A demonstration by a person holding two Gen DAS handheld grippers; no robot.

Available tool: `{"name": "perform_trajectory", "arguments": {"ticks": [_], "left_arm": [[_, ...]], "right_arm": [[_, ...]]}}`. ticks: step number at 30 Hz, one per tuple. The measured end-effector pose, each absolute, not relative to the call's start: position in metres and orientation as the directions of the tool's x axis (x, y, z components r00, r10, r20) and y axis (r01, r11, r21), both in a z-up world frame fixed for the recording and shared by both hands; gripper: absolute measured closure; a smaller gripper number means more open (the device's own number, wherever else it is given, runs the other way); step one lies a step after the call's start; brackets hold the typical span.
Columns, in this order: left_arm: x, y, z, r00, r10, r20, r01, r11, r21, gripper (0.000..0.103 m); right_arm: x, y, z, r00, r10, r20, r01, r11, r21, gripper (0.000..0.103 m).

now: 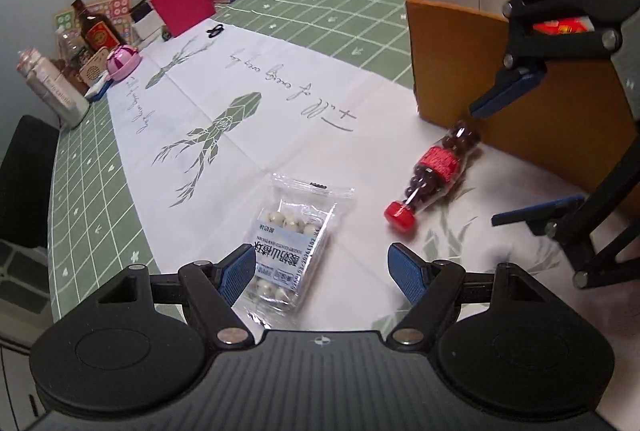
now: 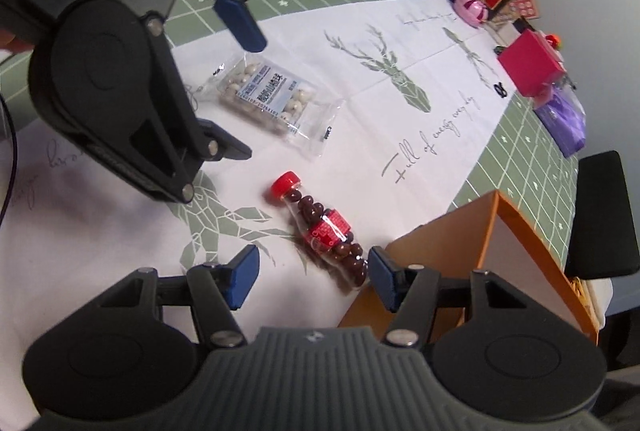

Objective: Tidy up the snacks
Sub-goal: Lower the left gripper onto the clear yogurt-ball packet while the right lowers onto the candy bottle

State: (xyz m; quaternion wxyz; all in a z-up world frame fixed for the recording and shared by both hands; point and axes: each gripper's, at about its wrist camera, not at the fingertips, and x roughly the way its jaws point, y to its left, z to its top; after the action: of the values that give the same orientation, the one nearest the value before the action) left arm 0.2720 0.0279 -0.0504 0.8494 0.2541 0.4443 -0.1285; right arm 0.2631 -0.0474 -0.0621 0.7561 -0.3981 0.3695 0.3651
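Left wrist view: rides on the left gripper (image 1: 322,271), looking steeply down along its fingers at the table (image 1: 256,99), close above the clear packet (image 1: 288,243).
Right wrist view: rides on the right gripper (image 2: 312,277), also tilted steeply down, close over the small bottle (image 2: 324,229) beside the orange box (image 2: 516,243).
Shared ground: both views take in packet, bottle, box and the far clutter, from roughly opposite sides.
Cross-sight: each camera sees the other gripper.

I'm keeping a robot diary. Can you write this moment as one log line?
left gripper: open, over snack bag | right gripper: open, at candy bottle | orange box: beside bottle
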Motion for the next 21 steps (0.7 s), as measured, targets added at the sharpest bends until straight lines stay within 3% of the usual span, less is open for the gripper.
{"name": "perform_trajectory", "arguments": {"ticks": [13,21], "left_arm": [[0.313,0.061,-0.071,0.473,-0.025,-0.881,0.520,0.815,0.255,0.014],[0.325,0.066,-0.077,0.424,-0.082,-0.902,0.544,0.819,0.182,0.009]], "right_arm": [[0.289,-0.027,-0.071,0.354,0.250,-0.901,-0.925,0.232,-0.299,0.044],[0.309,-0.010,-0.083,0.292,0.139,-0.946,-0.942,0.213,-0.259,0.045]]}}
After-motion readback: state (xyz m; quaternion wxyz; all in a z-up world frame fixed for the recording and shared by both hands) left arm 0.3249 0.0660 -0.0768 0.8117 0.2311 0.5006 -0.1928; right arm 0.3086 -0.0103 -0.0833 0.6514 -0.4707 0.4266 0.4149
